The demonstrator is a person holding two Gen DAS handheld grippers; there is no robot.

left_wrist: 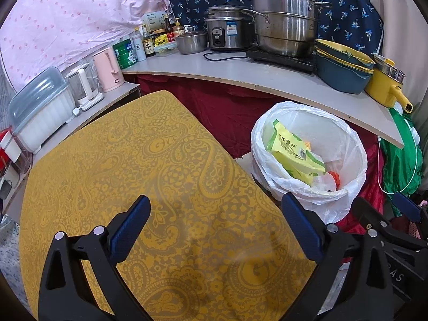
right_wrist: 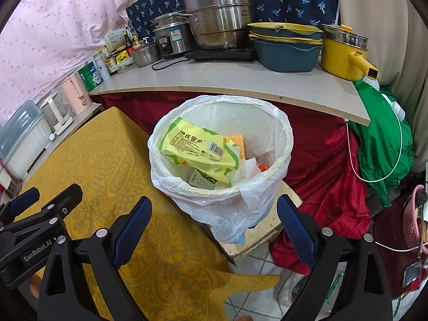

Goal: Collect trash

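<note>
A bin lined with a white plastic bag (left_wrist: pixel 347 195) (right_wrist: pixel 222 200) stands beside the yellow paisley table (left_wrist: pixel 149 176) (right_wrist: pixel 107 182). Inside it lie a yellow-green wrapper (left_wrist: pixel 291 149) (right_wrist: pixel 198 147), white foam scraps (right_wrist: pixel 247 171) and something orange (left_wrist: pixel 335 178). My left gripper (left_wrist: pixel 216 208) hovers open over the bare tablecloth, nothing between its blue pads. My right gripper (right_wrist: pixel 214 208) is open too, just in front of the bin's near rim, holding nothing. Each gripper shows at the edge of the other's view, the right gripper (left_wrist: pixel 396 219) and the left gripper (right_wrist: pixel 40 208).
A grey counter (left_wrist: pixel 240 72) (right_wrist: pixel 214 80) behind the bin carries steel pots (left_wrist: pixel 283 16), a rice cooker (left_wrist: pixel 227 30), stacked teal basins (right_wrist: pixel 286 45), a yellow pot (right_wrist: pixel 345 56), bottles and kettles (left_wrist: pixel 107 69). Red cloth (right_wrist: pixel 321 171) and a green bag (right_wrist: pixel 382 147) lie right of the bin, which rests on a low wooden stand (right_wrist: pixel 256 238).
</note>
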